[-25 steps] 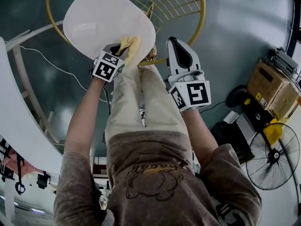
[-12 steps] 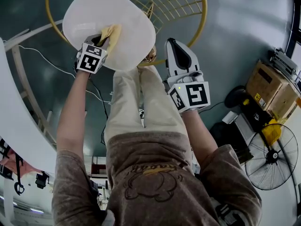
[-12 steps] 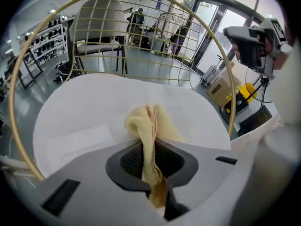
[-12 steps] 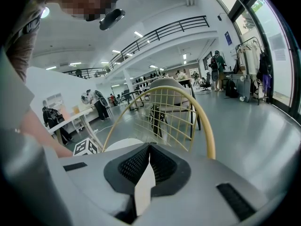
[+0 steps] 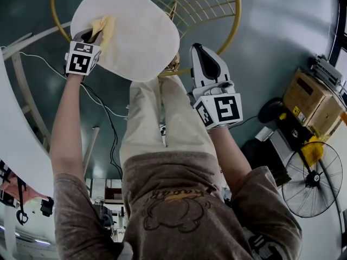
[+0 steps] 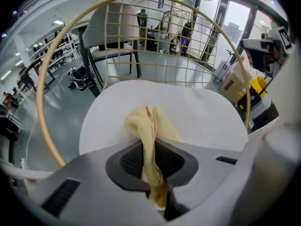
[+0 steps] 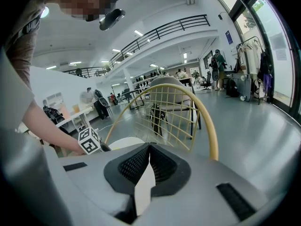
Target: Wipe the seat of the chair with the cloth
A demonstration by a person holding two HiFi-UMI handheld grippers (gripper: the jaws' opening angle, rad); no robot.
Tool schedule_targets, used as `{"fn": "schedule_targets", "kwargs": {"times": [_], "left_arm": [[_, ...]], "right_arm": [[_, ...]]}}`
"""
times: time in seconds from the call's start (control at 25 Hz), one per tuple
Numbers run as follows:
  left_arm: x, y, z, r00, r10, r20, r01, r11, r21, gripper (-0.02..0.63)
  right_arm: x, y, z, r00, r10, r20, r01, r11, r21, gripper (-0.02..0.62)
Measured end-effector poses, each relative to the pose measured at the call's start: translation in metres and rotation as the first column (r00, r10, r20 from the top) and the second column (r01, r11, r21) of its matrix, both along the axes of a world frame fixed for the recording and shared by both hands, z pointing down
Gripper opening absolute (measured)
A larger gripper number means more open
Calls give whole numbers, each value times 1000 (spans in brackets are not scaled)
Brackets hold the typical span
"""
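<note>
The chair's round white seat (image 5: 135, 31) sits in front of my legs, with its yellow wire back (image 5: 209, 4) behind it. My left gripper (image 5: 91, 35) is at the seat's left edge, shut on a crumpled yellow cloth (image 5: 104, 25) that lies pressed on the seat. In the left gripper view the cloth (image 6: 146, 121) runs down between the left gripper (image 6: 150, 142) jaws, over the seat (image 6: 202, 117). My right gripper (image 5: 198, 49) hangs beside the seat's right front edge, shut and holding nothing. In its own view the right gripper (image 7: 149, 147) faces the wire back (image 7: 174, 112).
Cardboard boxes (image 5: 313, 97) and a floor fan (image 5: 314, 180) stand at the right. A cable (image 5: 103, 106) trails over the floor at the left, next to a white table edge (image 5: 19, 140). Another chair (image 6: 115, 32) stands beyond the wire back.
My left gripper has dragged the cloth leftward across the seat, from its near right edge to its left edge. The right gripper has stayed still.
</note>
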State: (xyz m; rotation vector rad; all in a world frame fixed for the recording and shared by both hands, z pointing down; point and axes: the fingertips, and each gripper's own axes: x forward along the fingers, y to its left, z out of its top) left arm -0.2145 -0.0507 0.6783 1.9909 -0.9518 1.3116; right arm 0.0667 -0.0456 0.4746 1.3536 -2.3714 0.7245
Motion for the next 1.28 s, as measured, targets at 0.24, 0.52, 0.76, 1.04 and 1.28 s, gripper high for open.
{"fn": "schedule_targets", "kwargs": {"times": [0.24,0.52,0.76,1.04,1.28], "left_arm": [[-40,-32,-12,998,-55,42,53,998,43,52],[-60,-47,-23,995,-66,71,60,995,83,52],[-76,-54,-35,993,-112,40,108,989,101,52],[-49,-26,-56,972,-194,-134,208,973,100,52],[25,37,-56,965,-103,-242,113,993,29,52]], "right_arm": [[-5,1,1,1000,-7,1,7,1000,-1,26],[-10,1,0,1000,-14,4,14,1000,4,26],[-9,4,-3,1000,-16,4,15,1000,8,26],[-10,9,-5,1000,-15,12,15,1000,9,26],[-10,9,-4,1000,-12,13,12,1000,8,26]]}}
